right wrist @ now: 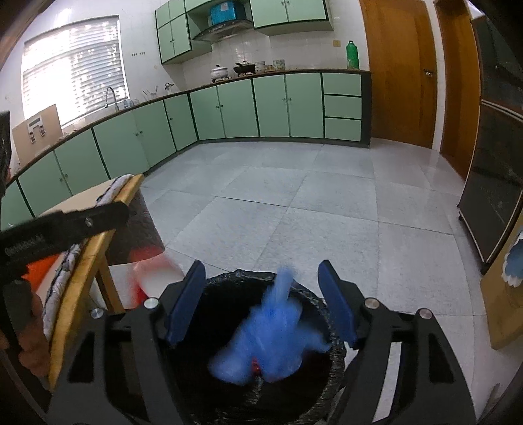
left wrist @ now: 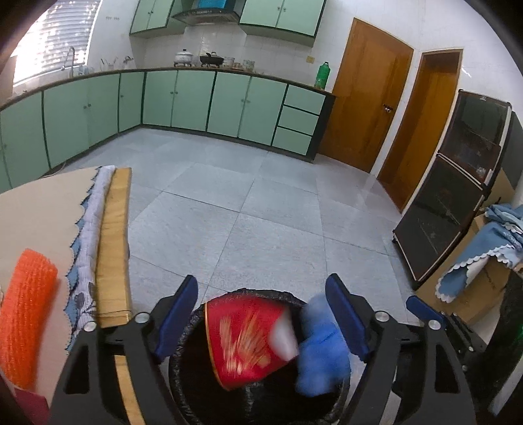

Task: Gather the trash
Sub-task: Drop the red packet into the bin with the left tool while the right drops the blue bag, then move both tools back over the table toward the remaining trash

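Kitchen, grey tiled floor [left wrist: 261,202]. Mint-green base cabinets [left wrist: 196,101] run along two walls; matching wall cabinets [left wrist: 281,16] above them. Bright blinded window [right wrist: 73,68] left of the cabinets. Wooden doors [left wrist: 366,94] to their right. White walls.

It was a home kitchen: mint-green cabinets [right wrist: 228,108] ran under an L-shaped tabletop [right wrist: 294,71], pots [left wrist: 183,57] sat beneath a range hood [left wrist: 206,14], and a faucet [right wrist: 111,94] stood by the blinded window [right wrist: 73,68].

green bottle [left wrist: 322,75] on the counter [left wrist: 98,72], near wooden door [left wrist: 362,94].
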